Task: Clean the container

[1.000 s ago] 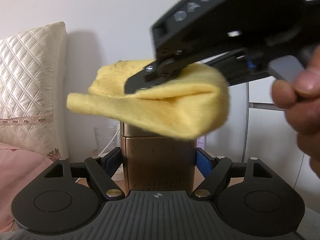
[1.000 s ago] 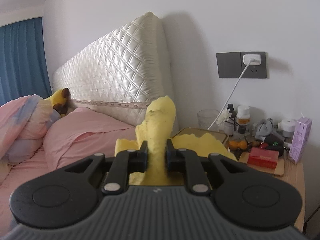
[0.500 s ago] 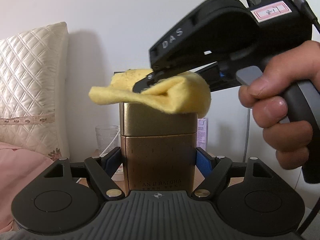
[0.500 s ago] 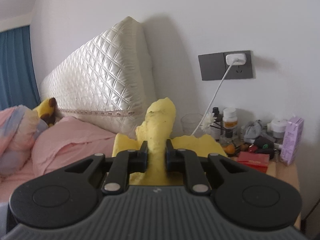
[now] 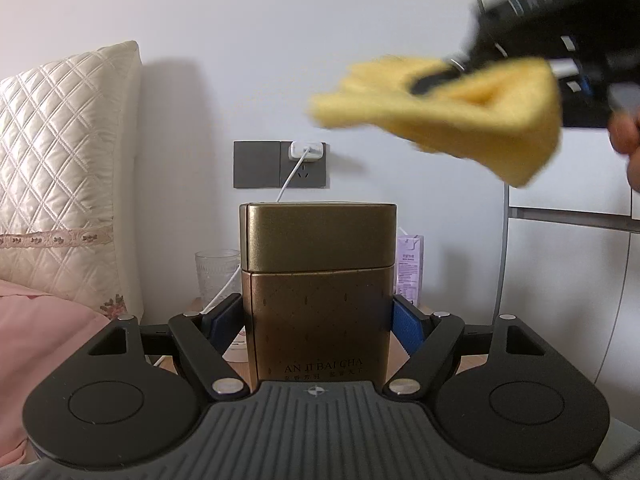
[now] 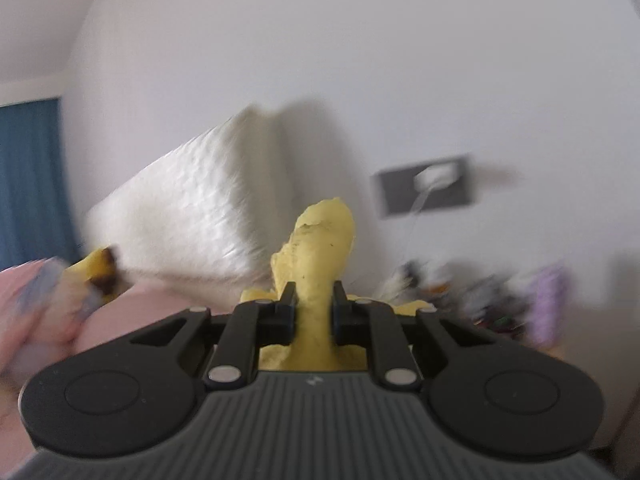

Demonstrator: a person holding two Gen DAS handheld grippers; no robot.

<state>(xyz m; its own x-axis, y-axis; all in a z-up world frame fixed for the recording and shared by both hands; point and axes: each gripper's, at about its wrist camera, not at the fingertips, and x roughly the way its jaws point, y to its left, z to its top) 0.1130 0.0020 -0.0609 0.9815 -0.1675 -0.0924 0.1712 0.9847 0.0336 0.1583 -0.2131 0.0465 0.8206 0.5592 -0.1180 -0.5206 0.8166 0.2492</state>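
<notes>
While half a second ago the yellow cloth lay on the lid of the golden tin, the right gripper, jaws closed on it, now lifts it away up-right, so the left gripper holds the tin bare and this wipe seems finished.

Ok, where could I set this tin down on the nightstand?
Little bare top shows. The tin, gripped by the left gripper, hides the middle; the glass and cable crowd its left, the purple carton its right. The right-wrist view shows blurred clutter.
</notes>
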